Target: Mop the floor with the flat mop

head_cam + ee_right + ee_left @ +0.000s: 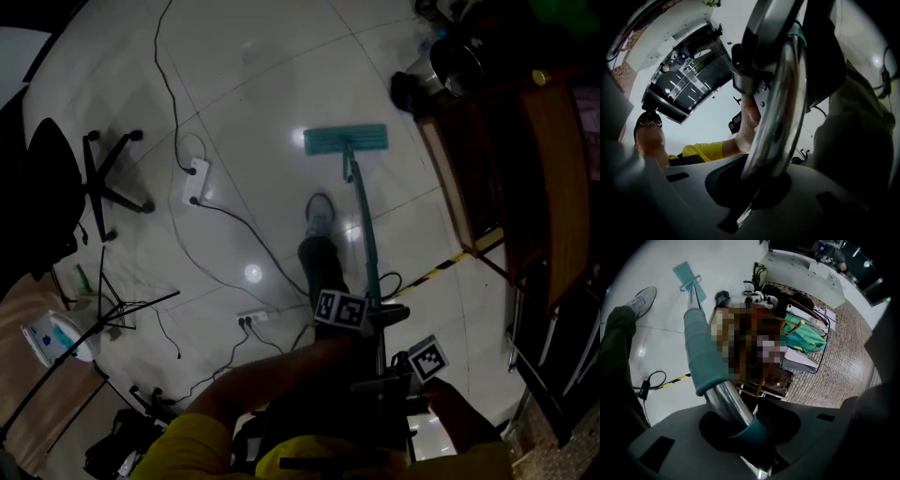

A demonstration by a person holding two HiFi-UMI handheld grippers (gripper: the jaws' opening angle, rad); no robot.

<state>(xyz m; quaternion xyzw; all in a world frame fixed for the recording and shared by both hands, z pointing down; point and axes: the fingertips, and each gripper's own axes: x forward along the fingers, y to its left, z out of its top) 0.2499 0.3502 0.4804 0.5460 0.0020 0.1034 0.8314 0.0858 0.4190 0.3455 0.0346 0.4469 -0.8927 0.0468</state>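
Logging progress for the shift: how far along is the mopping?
Done: mop picked up; both the left hand-held gripper and right hand-held gripper are shut on the mop handle. In hand: mop head lies flat on the floor. Left: unclear; glossy tiles show no wet track.

Teal flat mop (345, 140) head flat on white floor (253, 94), pole tilted.

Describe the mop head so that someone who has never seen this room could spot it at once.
On the pale tiled floor, find the person's grey shoe near the middle of the head view. Just beyond it, at the far end of the teal pole, lies the mop head. It is the only flat teal rectangle there; the neighbouring power strip is small and white.
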